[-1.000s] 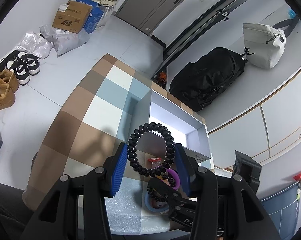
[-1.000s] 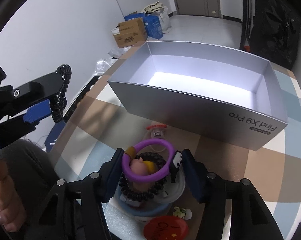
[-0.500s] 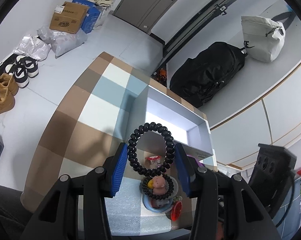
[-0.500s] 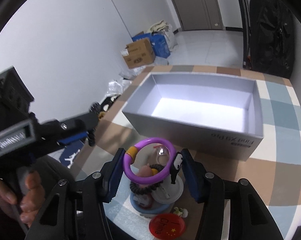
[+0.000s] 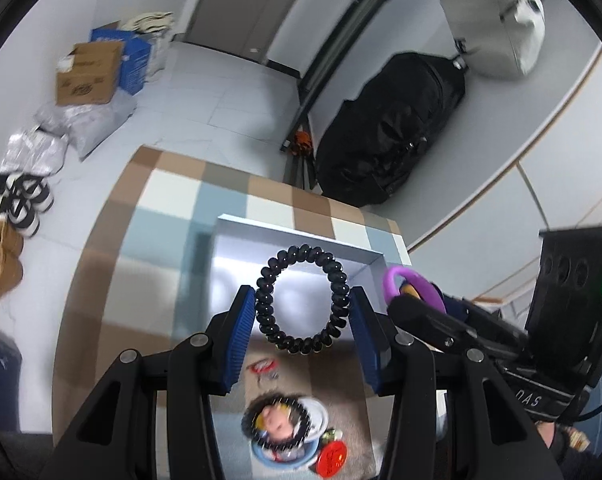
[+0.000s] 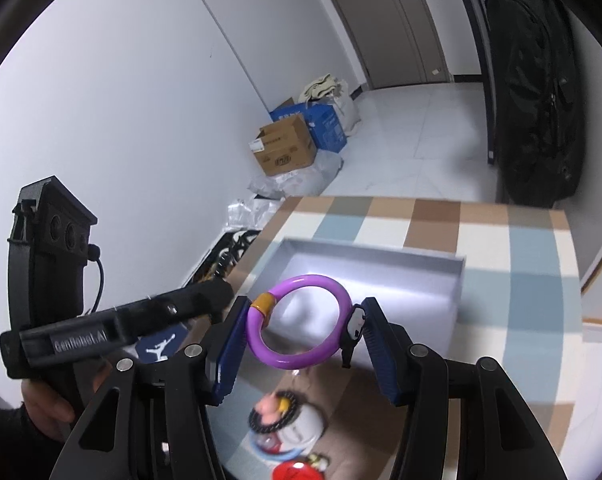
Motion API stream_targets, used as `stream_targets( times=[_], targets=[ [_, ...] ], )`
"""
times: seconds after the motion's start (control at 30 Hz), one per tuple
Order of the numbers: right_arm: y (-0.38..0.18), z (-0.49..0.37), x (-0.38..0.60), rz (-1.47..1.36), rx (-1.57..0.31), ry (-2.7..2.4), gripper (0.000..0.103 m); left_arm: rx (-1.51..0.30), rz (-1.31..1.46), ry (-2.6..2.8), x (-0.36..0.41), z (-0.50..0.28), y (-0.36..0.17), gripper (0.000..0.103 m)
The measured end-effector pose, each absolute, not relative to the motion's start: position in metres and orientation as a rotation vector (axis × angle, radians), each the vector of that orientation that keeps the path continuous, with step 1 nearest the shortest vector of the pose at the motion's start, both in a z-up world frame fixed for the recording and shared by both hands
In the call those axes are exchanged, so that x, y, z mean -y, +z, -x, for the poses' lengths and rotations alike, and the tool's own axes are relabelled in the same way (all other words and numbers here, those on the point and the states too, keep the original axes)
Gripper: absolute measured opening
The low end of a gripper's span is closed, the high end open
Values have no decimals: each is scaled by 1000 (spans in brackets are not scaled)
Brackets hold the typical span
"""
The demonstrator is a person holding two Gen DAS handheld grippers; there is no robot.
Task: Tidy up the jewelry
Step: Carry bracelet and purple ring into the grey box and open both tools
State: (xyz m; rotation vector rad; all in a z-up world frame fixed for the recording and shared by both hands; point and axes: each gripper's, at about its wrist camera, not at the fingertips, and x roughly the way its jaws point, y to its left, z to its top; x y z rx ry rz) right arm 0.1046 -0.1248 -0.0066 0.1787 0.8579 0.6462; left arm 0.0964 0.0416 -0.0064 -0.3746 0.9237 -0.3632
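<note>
Left gripper (image 5: 302,307) clamped the springy, light black coil bracelet (image 5: 302,299) sidewise; right gripper (image 6: 304,322) pinched the stiff purple ring (image 6: 299,321) likewise

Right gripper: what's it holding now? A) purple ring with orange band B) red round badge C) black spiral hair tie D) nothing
A: the right gripper pinches the purple ring between its blue pads; the black spiral hair tie is in the left gripper.

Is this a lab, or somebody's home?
Probably a home entryway or spare room: shoes lined up on the tiled floor, cardboard box by the wall, a black bag beside the door.
</note>
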Motion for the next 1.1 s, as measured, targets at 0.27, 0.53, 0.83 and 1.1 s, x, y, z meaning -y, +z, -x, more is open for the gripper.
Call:
stream_targets(
  times=[0.27,0.53,0.83,1.1],
  targets=[
    [-15,-142,140,-233,-890,635,55,-968,291,-354,-24,-129,-21,42],
    [-36,-163,146,-299,-946,616,55,-1022,317,-350,-21,-145,-38,42],
    [-48,-173,158,-359,-1004,610,55,-1031,309,-343,-15,-153,-41,42],
    [-43,-170,155,-351,-995,608,58,-1049,349,-347,-16,-156,-42,52]
  ],
)
